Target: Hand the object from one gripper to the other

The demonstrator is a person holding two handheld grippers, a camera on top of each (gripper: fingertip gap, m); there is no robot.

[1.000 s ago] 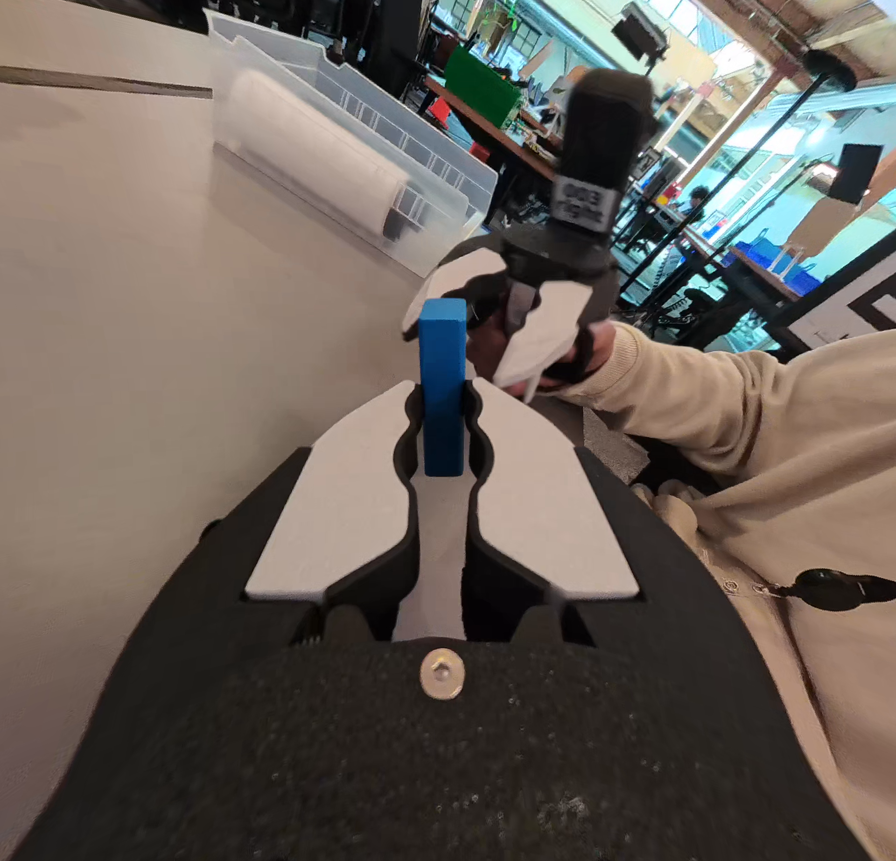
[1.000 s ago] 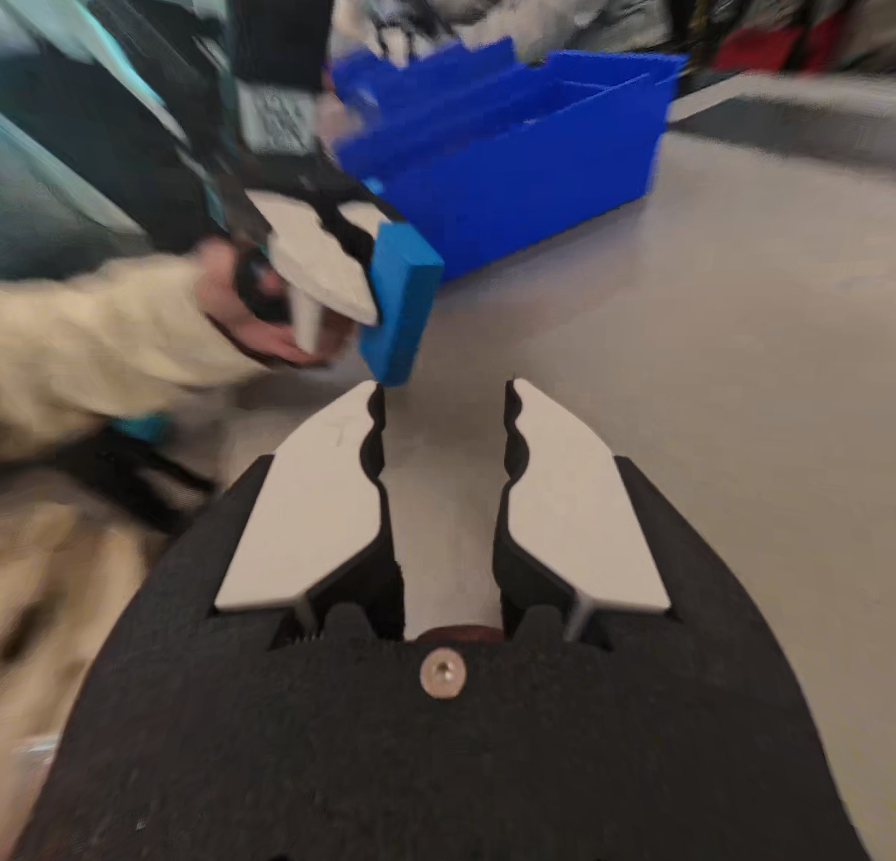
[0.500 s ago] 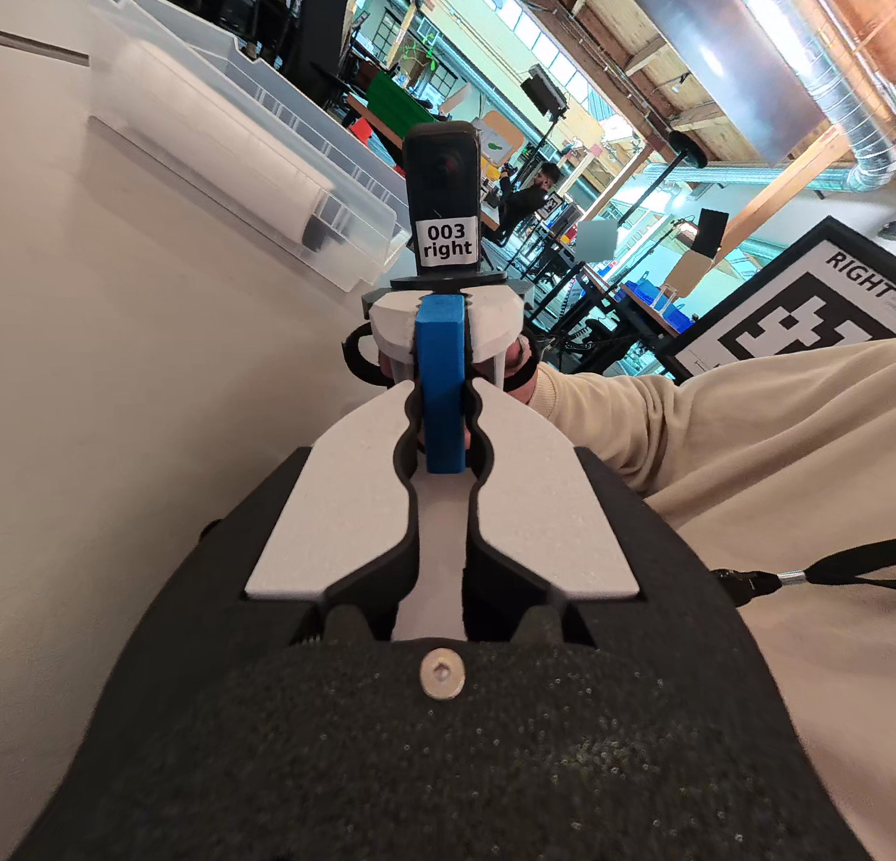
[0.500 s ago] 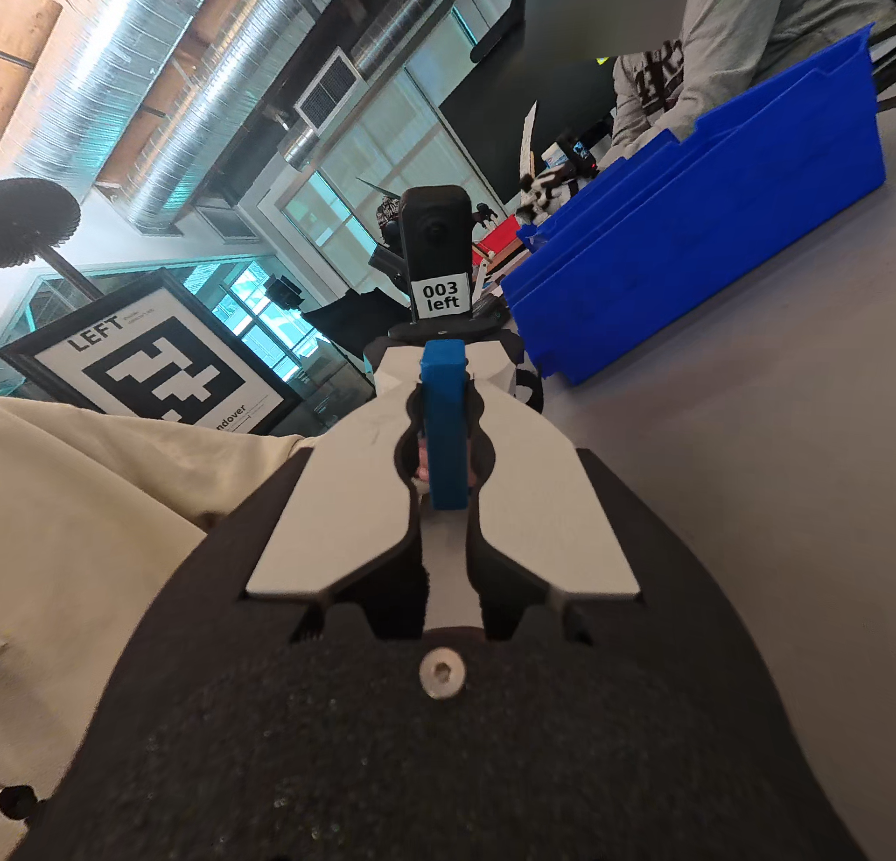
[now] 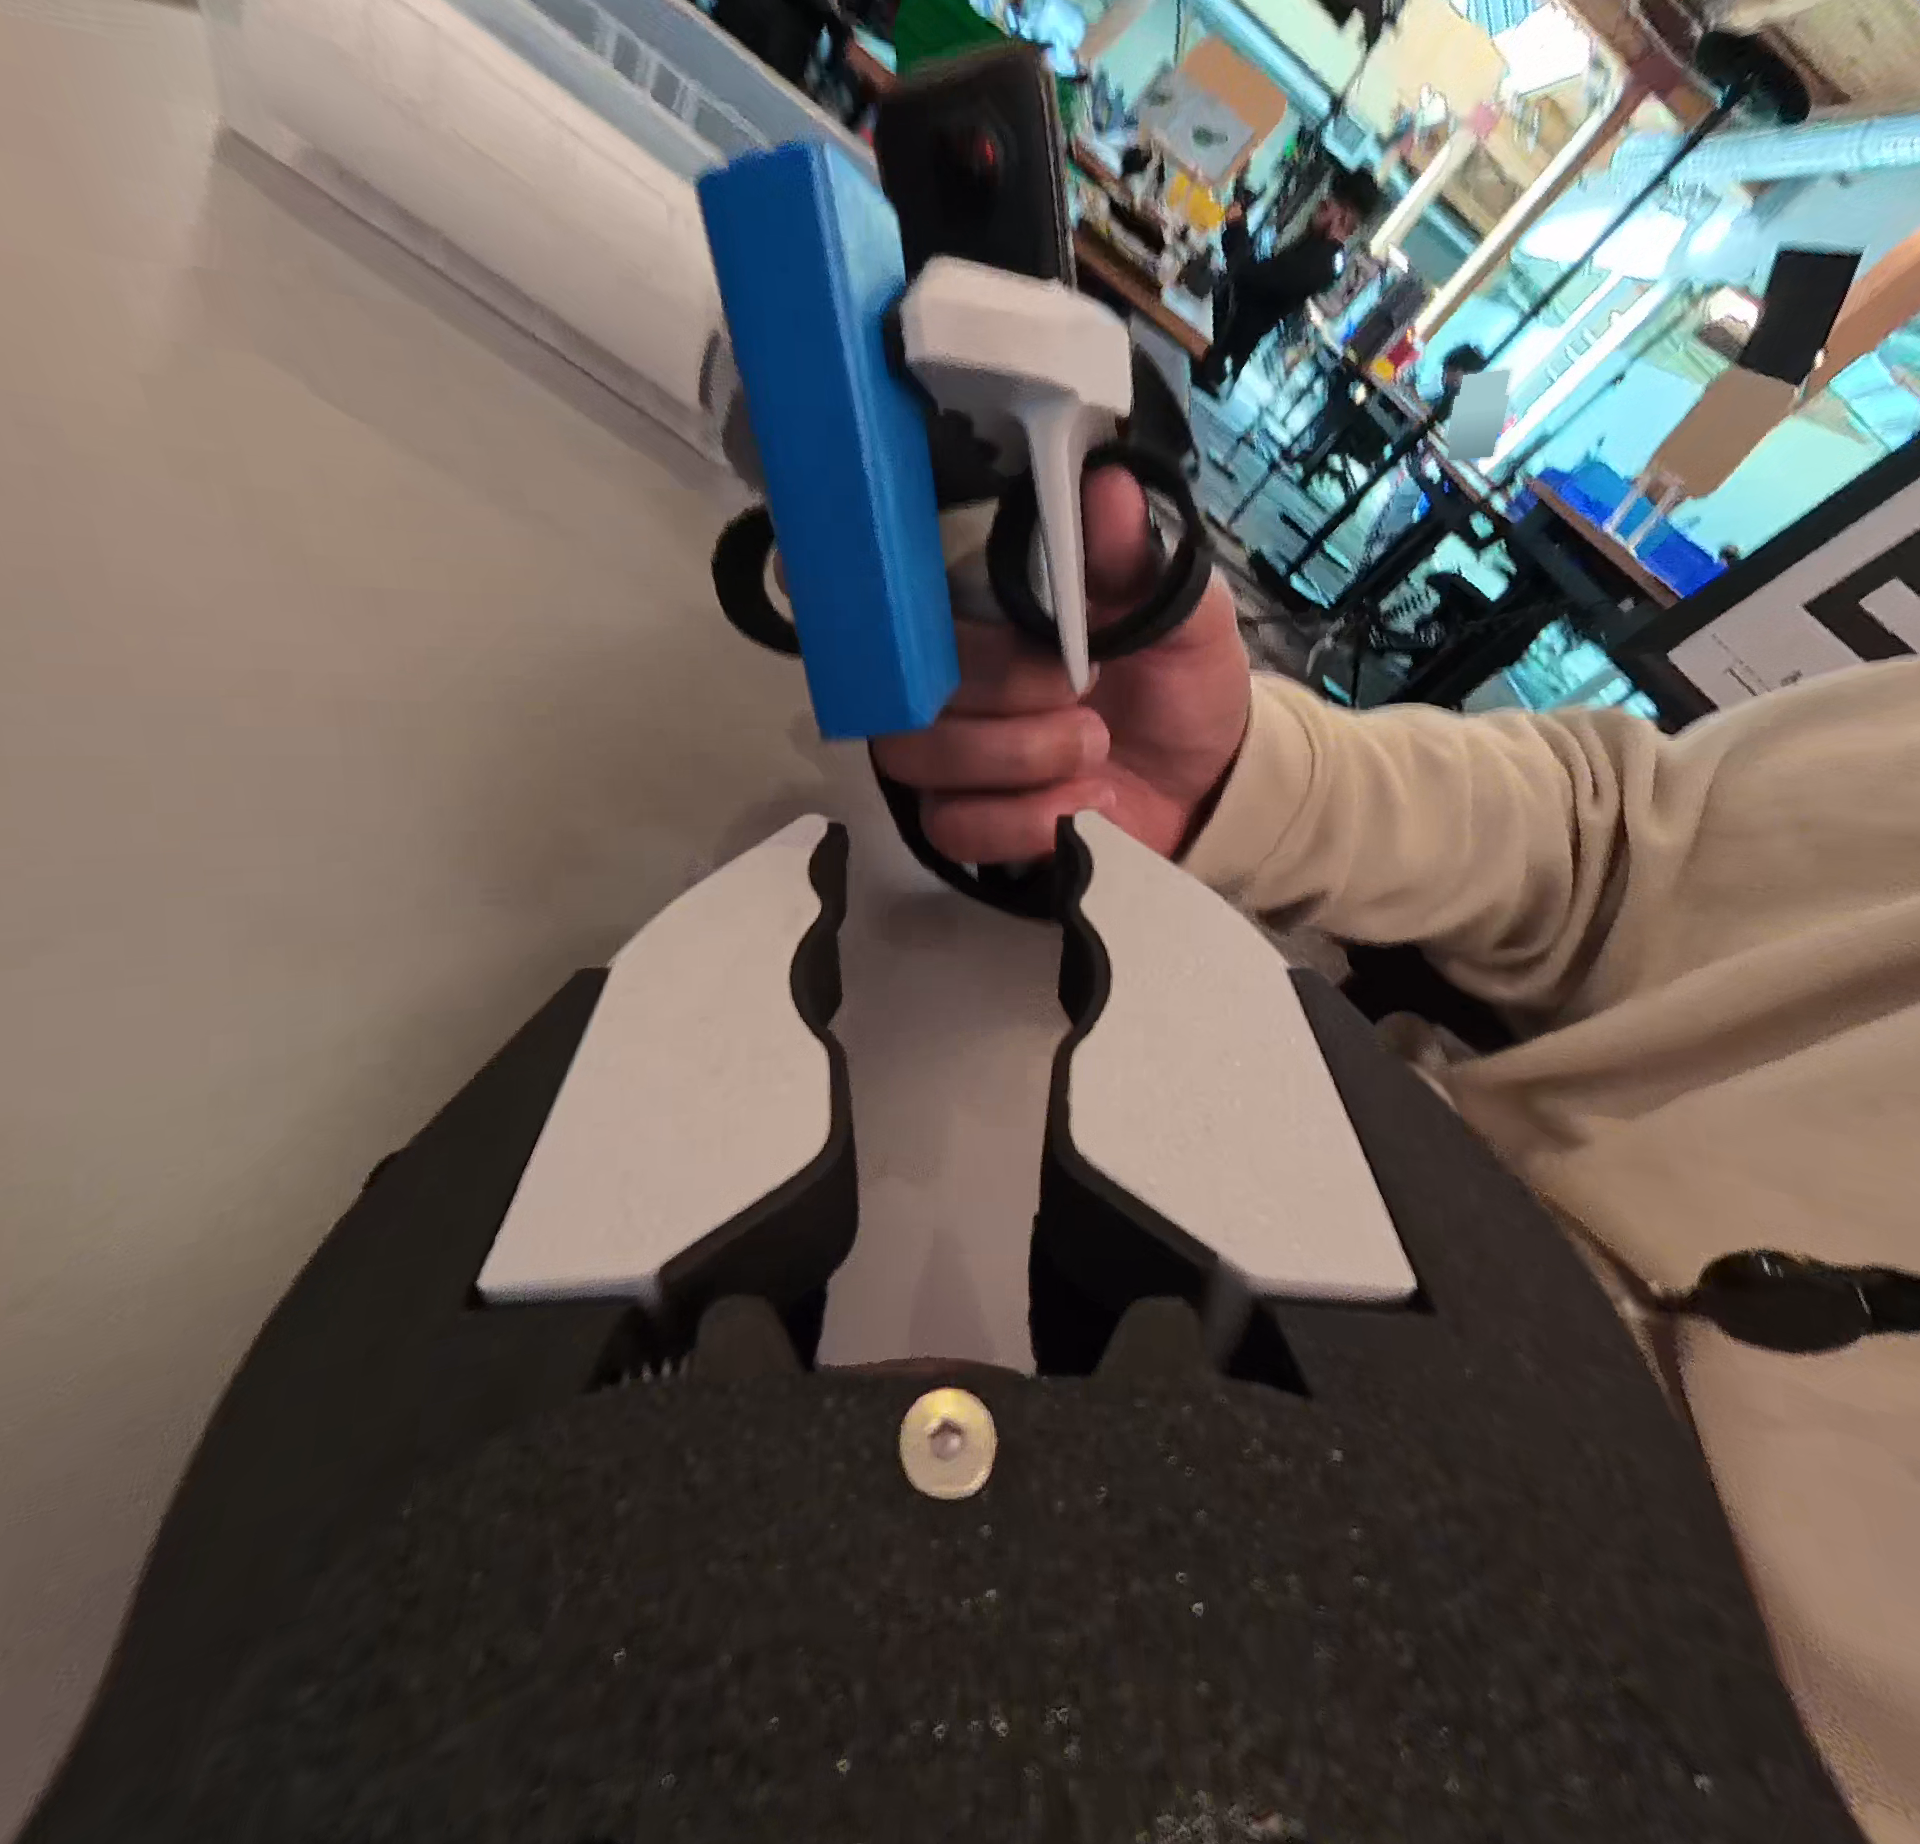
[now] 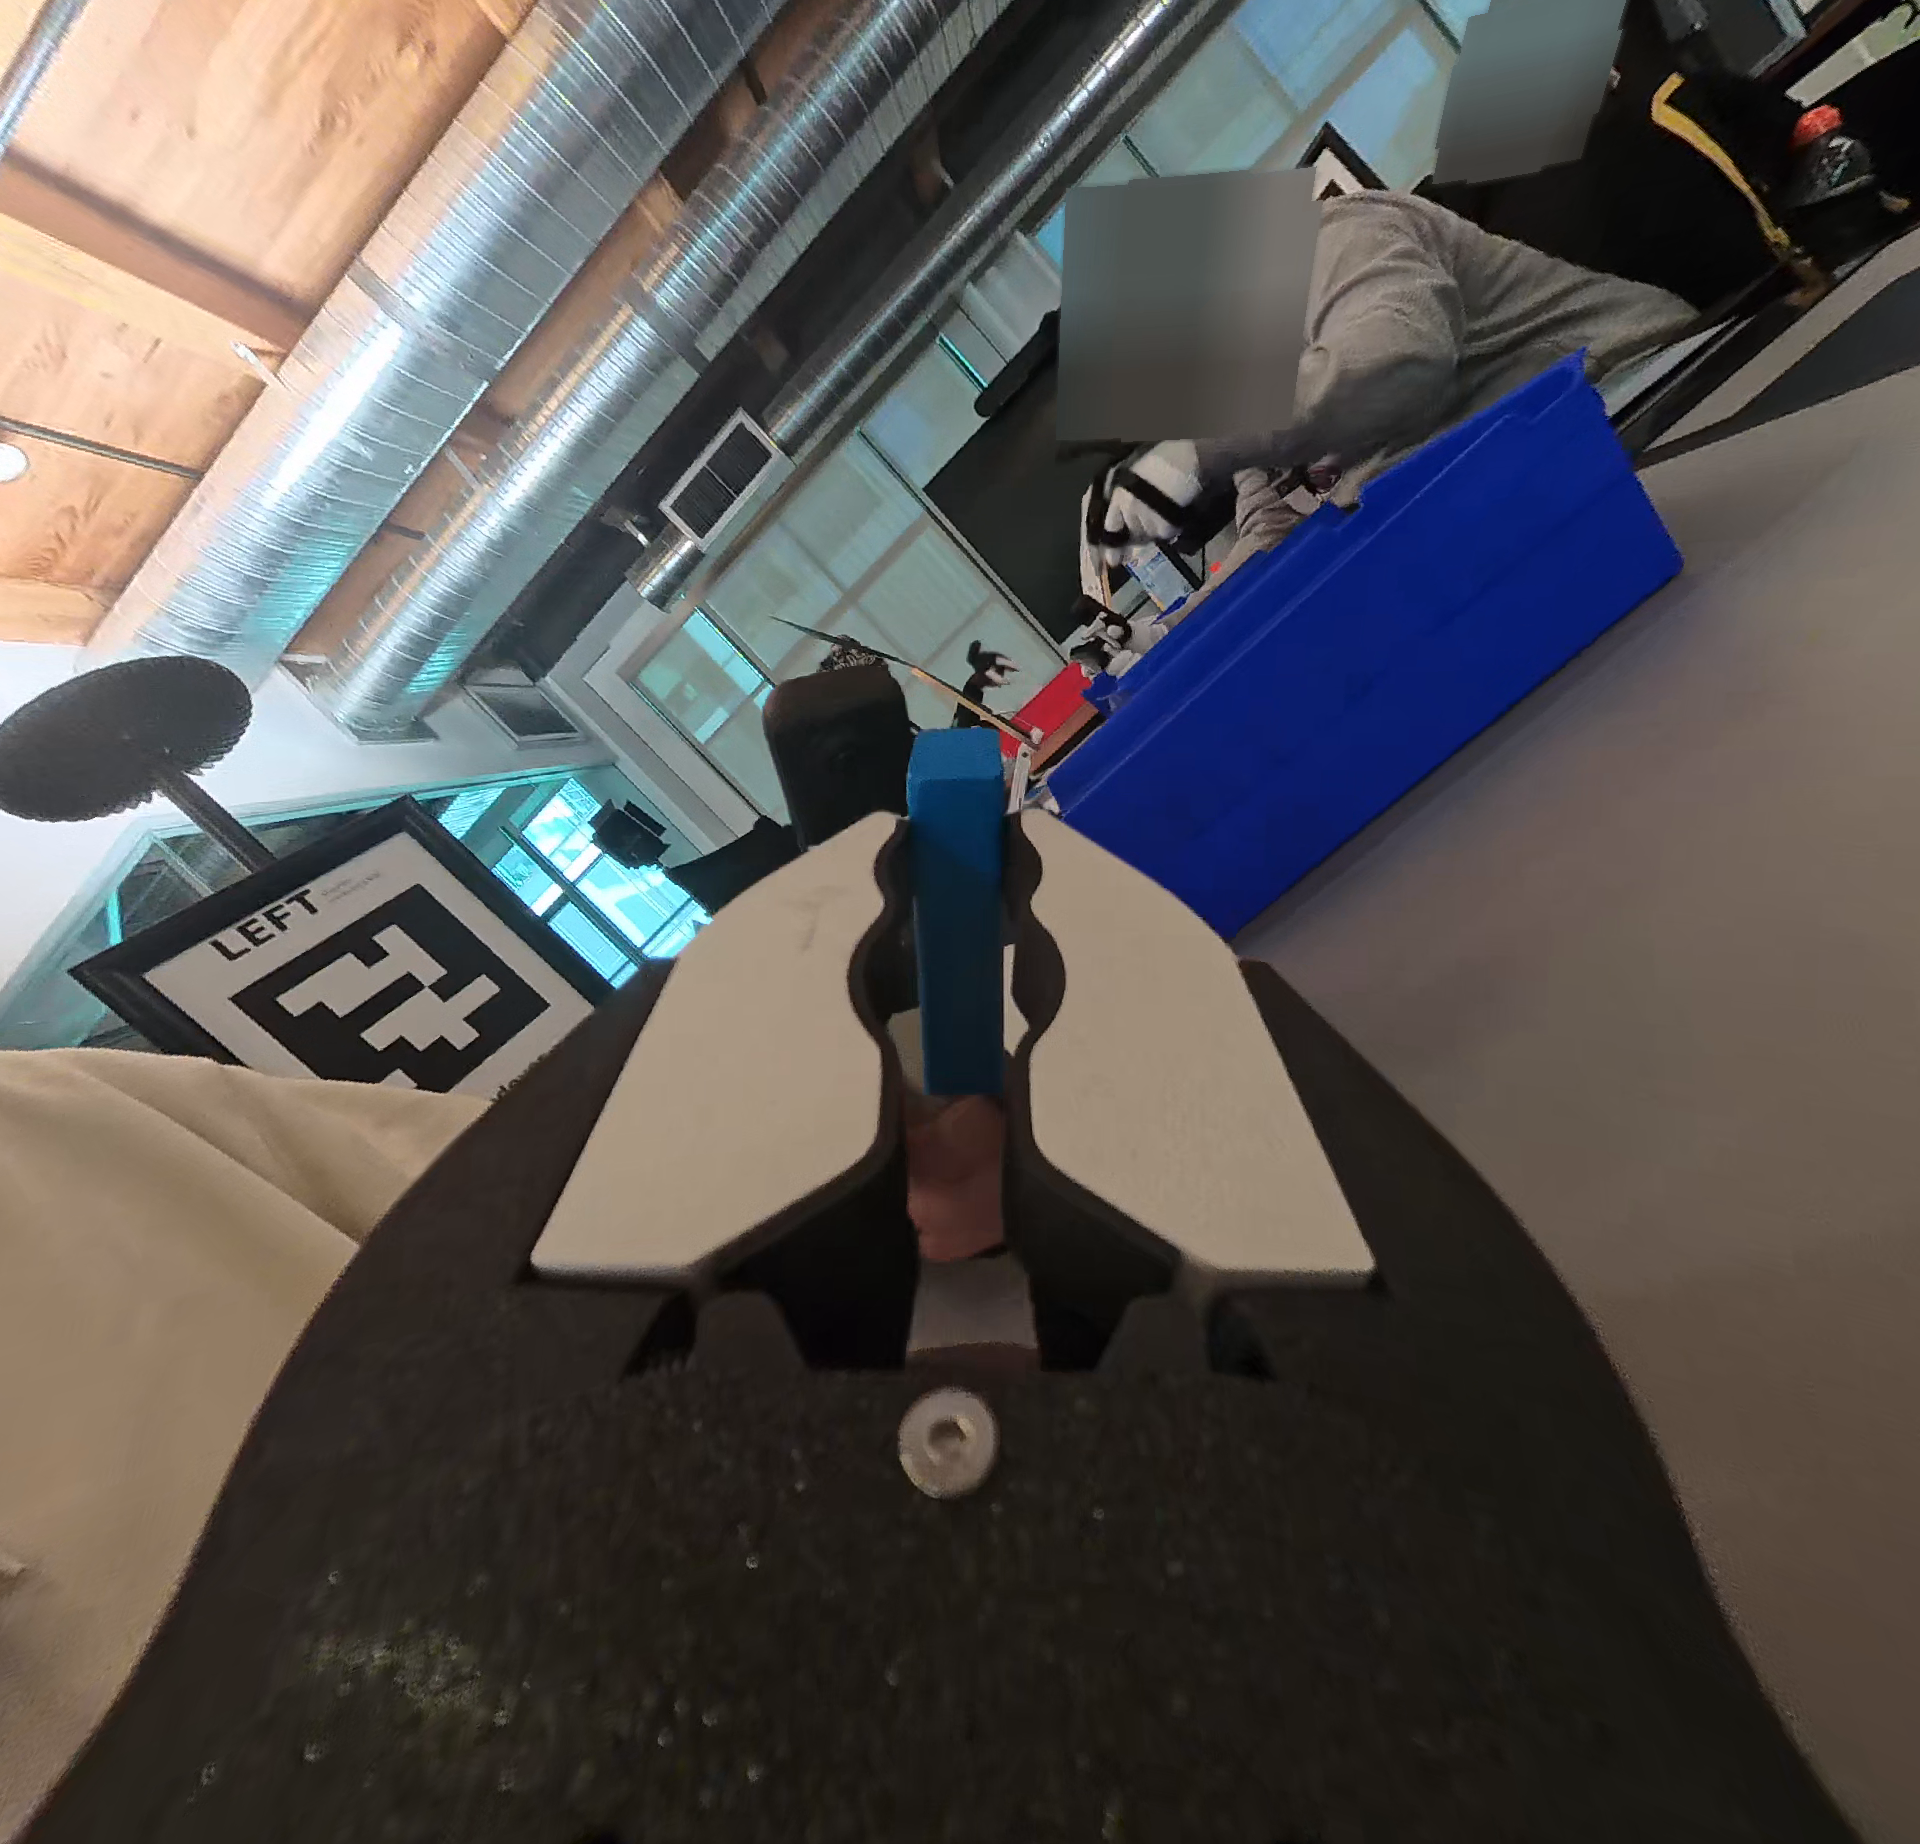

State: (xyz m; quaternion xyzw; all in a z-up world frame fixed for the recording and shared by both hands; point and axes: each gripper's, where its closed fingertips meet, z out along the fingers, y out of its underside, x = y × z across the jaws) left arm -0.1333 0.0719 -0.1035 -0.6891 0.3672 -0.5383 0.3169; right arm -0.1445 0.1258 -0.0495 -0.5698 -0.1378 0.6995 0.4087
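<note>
A blue rectangular block [image 6: 958,921] is clamped upright between the fingers of my right gripper [image 6: 958,838], which is shut on it. In the left wrist view the same block [image 5: 831,444] is held up and away by the right gripper [image 5: 914,381] in a person's hand, above and slightly left of my own fingers. My left gripper [image 5: 951,838] is open and empty, its jaws apart with bare table showing between them. The left gripper's black camera body [image 6: 831,755] shows just behind the block in the right wrist view.
A clear plastic bin [image 5: 499,163] stands on the pale table [image 5: 260,755] at the upper left. A blue bin [image 6: 1371,682] stands on the grey table [image 6: 1662,963] to the right. A beige sleeve [image 5: 1558,911] crosses the right side. Another person sits behind the blue bin. The grippers' ends are close to 7 cm from one another.
The left gripper has opened and let go of the block. The right gripper, shut on the block, has carried it away from the left fingers, up and slightly left.
</note>
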